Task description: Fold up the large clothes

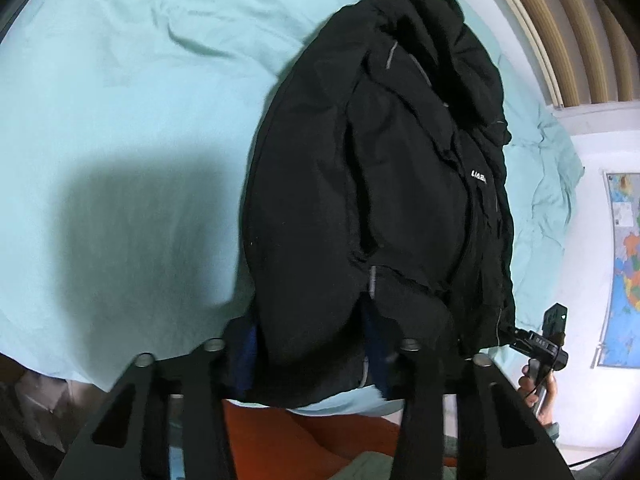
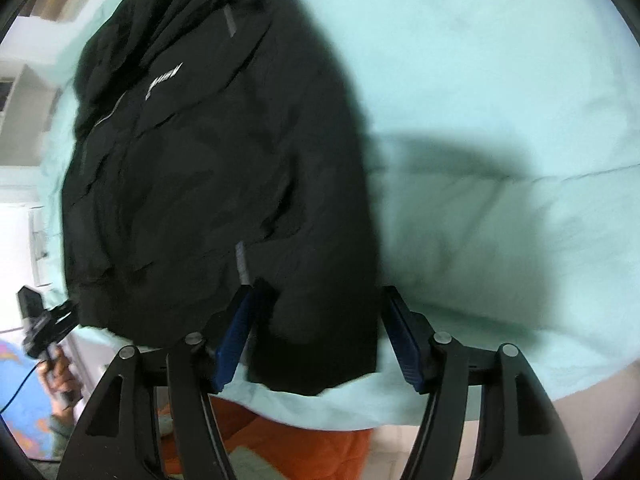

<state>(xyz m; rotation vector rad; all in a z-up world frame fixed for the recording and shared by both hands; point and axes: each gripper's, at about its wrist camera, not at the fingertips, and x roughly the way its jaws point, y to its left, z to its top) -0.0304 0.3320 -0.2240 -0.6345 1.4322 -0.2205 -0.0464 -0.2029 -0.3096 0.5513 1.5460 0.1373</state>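
A black jacket [image 1: 380,184] with a small white logo lies folded lengthwise on the pale mint bed cover [image 1: 120,120]. My left gripper [image 1: 312,344] is open over the jacket's near hem, its blue pads astride the cloth. In the right wrist view the jacket [image 2: 216,168] lies at left. My right gripper [image 2: 320,320] is open, its blue-padded fingers [image 2: 236,336] either side of the jacket's near right corner. The right gripper also shows at the lower right of the left wrist view [image 1: 540,344], and the left gripper at the lower left of the right wrist view [image 2: 44,320].
The mint cover [image 2: 500,100] spreads wide beside the jacket. An orange cloth [image 1: 320,436] lies below the bed's near edge. A wooden slatted headboard [image 1: 568,40] and a wall map [image 1: 624,260] are at the right.
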